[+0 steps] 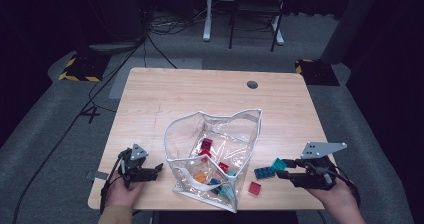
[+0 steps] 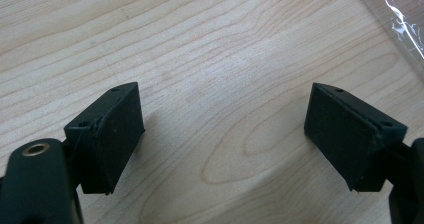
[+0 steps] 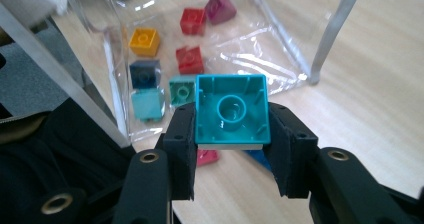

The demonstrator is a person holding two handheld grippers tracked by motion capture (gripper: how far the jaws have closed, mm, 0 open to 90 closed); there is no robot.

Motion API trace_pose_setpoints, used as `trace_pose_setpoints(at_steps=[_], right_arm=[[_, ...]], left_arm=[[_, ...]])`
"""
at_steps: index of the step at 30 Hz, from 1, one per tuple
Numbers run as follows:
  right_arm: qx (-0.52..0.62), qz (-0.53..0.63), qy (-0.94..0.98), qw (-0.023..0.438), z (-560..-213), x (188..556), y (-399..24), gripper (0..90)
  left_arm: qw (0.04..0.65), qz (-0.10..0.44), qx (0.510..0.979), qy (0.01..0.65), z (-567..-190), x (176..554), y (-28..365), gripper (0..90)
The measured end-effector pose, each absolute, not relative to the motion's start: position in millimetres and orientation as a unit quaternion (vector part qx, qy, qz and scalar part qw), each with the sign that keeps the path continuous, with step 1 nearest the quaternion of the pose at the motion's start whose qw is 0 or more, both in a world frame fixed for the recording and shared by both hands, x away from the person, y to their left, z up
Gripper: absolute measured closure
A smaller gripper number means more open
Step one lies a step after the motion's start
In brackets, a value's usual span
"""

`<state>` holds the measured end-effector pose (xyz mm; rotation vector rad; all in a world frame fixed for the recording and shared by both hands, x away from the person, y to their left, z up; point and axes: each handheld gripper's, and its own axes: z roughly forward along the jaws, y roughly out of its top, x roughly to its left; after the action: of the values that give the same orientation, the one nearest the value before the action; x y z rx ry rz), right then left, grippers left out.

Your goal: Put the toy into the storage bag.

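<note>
Jaws of the right gripper [image 3: 232, 156] clamp a teal brick [image 3: 232, 110], hollow underside toward the camera, low and centre in frame. The left gripper [image 2: 222, 134] gapes empty. Risk: the floppy clear bag [image 1: 215, 154], centre frame, could fold, so the brick lands outside.

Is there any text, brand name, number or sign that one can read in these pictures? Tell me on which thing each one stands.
None can be read.
The teal brick held in the right gripper shows a bare hollow underside, no lettering.
The bricks inside the clear bag have studs too small and blurred to read.
The yellow-and-black striped floor plates carry a warning pattern, no words.
The wooden table and the left gripper bear no marks.
</note>
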<state>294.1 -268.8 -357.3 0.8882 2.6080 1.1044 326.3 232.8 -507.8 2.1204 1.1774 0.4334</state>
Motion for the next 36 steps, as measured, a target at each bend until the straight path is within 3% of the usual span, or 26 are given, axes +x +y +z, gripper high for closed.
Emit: trace_pose_setpoints(at_steps=[17, 36], right_arm=[[0.251, 0.392, 0.88, 0.093, -295, 315, -248, 58.8], [0.214, 0.404, 0.886, 0.081, -270, 340, -205, 58.8]], left_arm=[[0.332, 0.165, 0.812, 0.451, -508, 326, 233, 16.3], [0.33, 0.168, 0.812, 0.451, -508, 327, 233, 16.5]])
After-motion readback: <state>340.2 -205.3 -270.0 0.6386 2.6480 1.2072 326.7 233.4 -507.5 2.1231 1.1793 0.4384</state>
